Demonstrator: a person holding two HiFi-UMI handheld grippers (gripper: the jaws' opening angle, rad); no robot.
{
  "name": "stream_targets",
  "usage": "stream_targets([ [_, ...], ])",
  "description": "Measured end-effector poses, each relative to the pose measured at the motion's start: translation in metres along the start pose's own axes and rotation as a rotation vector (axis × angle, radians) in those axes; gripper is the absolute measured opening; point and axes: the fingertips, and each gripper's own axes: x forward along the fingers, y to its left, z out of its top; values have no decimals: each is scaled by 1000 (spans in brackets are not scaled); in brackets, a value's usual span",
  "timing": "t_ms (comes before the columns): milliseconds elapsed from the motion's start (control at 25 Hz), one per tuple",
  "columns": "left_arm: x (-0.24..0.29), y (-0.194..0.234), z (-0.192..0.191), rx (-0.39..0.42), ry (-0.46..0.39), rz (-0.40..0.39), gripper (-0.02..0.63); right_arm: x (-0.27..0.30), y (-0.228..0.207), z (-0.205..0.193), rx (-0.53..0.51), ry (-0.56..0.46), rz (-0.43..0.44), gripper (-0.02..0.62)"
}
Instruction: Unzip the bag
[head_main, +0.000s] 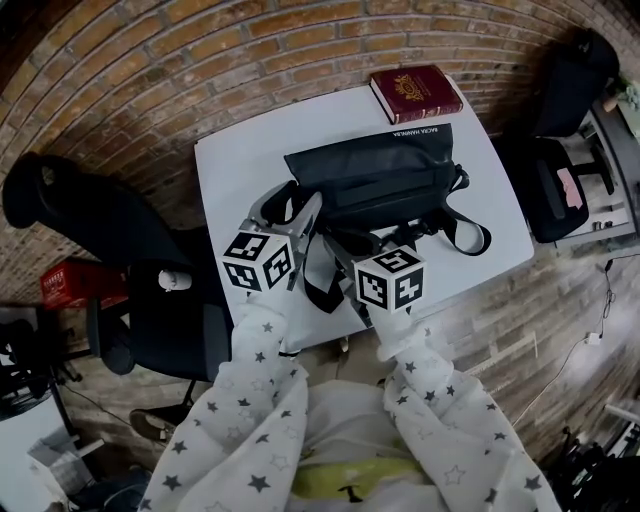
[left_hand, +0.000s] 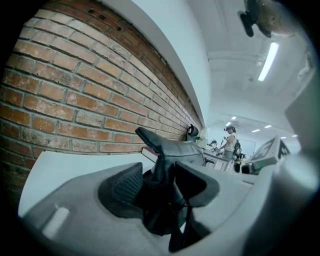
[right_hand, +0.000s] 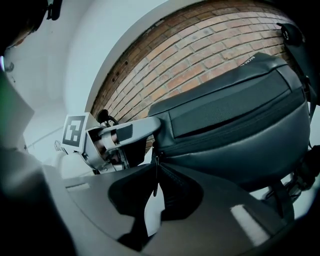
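Bag (head_main: 380, 180) held in left gripper (left_hand: 161, 174) jaws; right gripper (right_hand: 159, 186) jaws pinch zipper pull (right_hand: 156, 175).

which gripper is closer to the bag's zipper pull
Right. The right gripper has the zipper pull pinched between its jaws. The left gripper is clamped on the fabric at the end of the bag, just beside the pull.
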Motion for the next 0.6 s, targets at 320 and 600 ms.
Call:
stream_targets([
  [320, -1, 4, -1, 29, 19, 20, 183, 1, -2, 3, -21, 8, -1, 29],
  [600, 0, 0, 0, 68, 32, 68, 127, -6, -9, 8, -101, 44, 3, 28],
])
